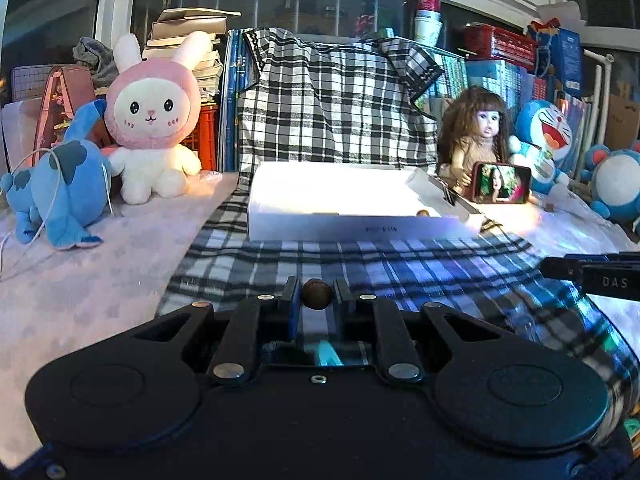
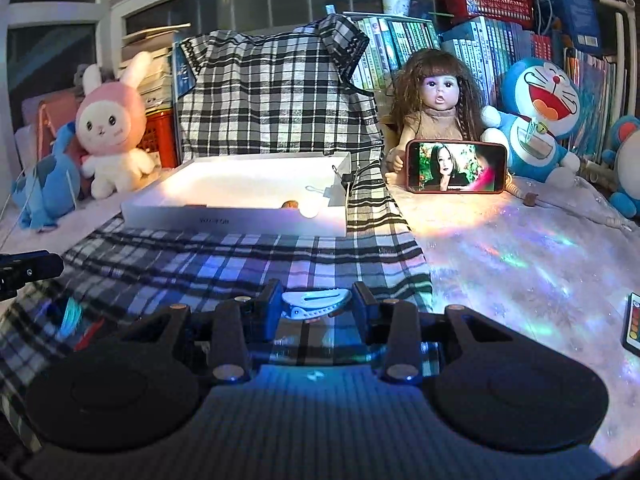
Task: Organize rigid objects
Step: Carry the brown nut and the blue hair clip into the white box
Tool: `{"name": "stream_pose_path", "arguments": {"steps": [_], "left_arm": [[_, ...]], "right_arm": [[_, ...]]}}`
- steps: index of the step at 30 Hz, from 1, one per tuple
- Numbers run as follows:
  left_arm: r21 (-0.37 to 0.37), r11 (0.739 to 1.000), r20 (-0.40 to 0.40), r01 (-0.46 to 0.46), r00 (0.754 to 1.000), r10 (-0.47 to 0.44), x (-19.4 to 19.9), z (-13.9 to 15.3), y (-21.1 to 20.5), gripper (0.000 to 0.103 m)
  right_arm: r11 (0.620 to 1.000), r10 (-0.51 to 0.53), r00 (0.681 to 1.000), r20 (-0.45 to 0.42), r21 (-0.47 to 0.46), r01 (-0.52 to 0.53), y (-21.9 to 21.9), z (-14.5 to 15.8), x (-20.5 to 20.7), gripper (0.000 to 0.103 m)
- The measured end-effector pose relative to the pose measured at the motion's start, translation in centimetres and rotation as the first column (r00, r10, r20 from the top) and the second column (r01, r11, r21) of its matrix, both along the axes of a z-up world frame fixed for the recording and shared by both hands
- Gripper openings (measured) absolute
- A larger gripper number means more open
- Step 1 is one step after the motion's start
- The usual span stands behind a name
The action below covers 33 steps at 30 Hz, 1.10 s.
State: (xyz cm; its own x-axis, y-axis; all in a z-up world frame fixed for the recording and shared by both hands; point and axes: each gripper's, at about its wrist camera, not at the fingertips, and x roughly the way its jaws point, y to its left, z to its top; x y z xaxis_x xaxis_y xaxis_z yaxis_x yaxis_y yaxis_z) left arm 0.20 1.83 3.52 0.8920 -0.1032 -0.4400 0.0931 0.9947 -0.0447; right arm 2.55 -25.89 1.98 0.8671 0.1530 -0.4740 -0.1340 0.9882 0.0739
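White box wall hides most of its contents.

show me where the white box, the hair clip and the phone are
white box (image 2: 224, 220): right wrist view, front wall.
hair clip (image 2: 316, 303): right wrist view, pale top.
phone (image 2: 456, 167): right wrist view, lit screen.

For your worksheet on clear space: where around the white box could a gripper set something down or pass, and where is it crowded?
Free: the plaid cloth in front of the white box; the shimmery cover right of it, before the phone; the pale cover left, before the blue plush. Crowded: the back row of bunny, doll and books.
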Motion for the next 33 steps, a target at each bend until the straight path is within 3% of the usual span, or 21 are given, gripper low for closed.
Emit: {"name": "stream_pose_path", "arguments": {"steps": [8,20,26,33], "left_arm": [[-0.047,0.999,0.000,-0.009,1.000,0.010,4.5,2.6,0.7,0.016],[-0.070,0.996,-0.052,0.061,0.997,-0.064,12.8,5.6,0.0,0.016],[-0.116,0.993,-0.131,0.031,0.990,-0.046,18.1,5.0,0.5,0.016],[-0.077,0.997,-0.189,-0.011,0.982,-0.004,22.0,2.8,0.4,0.016]], "right_arm": [[0.997,-0.031,0.999,-0.022,0.075,0.033,-0.4,2.0,3.3,0.043],[0.981,-0.028,0.996,-0.087,0.189,0.044,-0.4,5.1,10.7,0.043],[0.972,-0.034,0.984,-0.174,0.223,0.073,0.2,4.7,14.9,0.043],[0.981,-0.062,0.971,-0.233,0.166,0.102,1.7,2.7,17.8,0.043]]}}
